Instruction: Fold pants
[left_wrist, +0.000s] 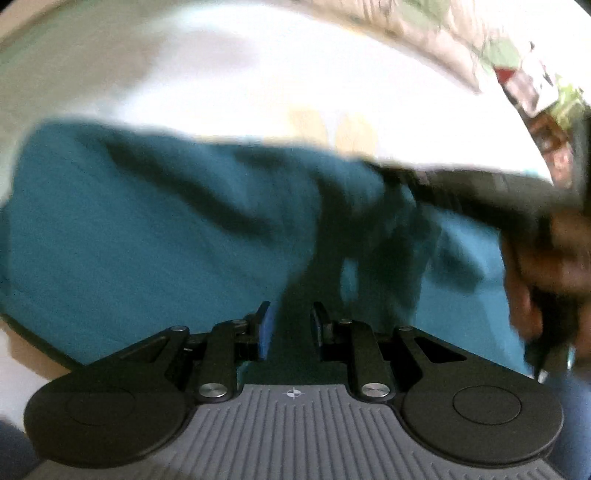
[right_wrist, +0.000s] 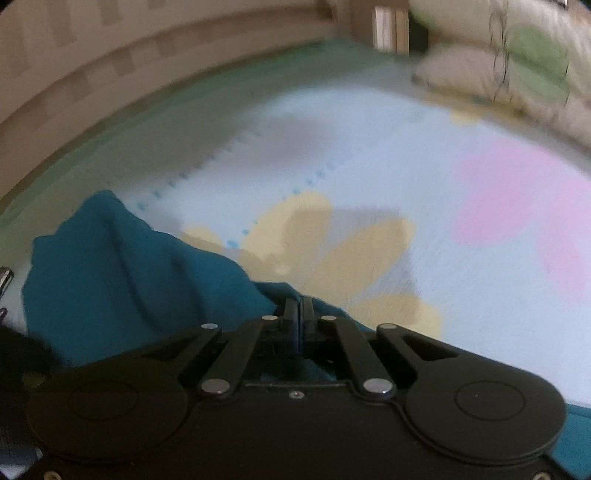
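The teal pants (left_wrist: 155, 221) lie spread on a pale flowered bed sheet (left_wrist: 258, 74). My left gripper (left_wrist: 291, 314) is open just above the cloth, its jaws apart and empty. In the left wrist view the right gripper (left_wrist: 480, 195) and the hand that holds it show blurred at the right, lifting a bunched part of the pants. In the right wrist view my right gripper (right_wrist: 298, 310) is shut on a fold of the teal pants (right_wrist: 129, 277), which trail down to the left over the sheet (right_wrist: 369, 147).
The sheet has a yellow flower (right_wrist: 332, 251) and a pink flower (right_wrist: 517, 199). A wooden bed frame (right_wrist: 74, 66) curves along the far left. Pillows or bedding (right_wrist: 517, 66) lie at the far right.
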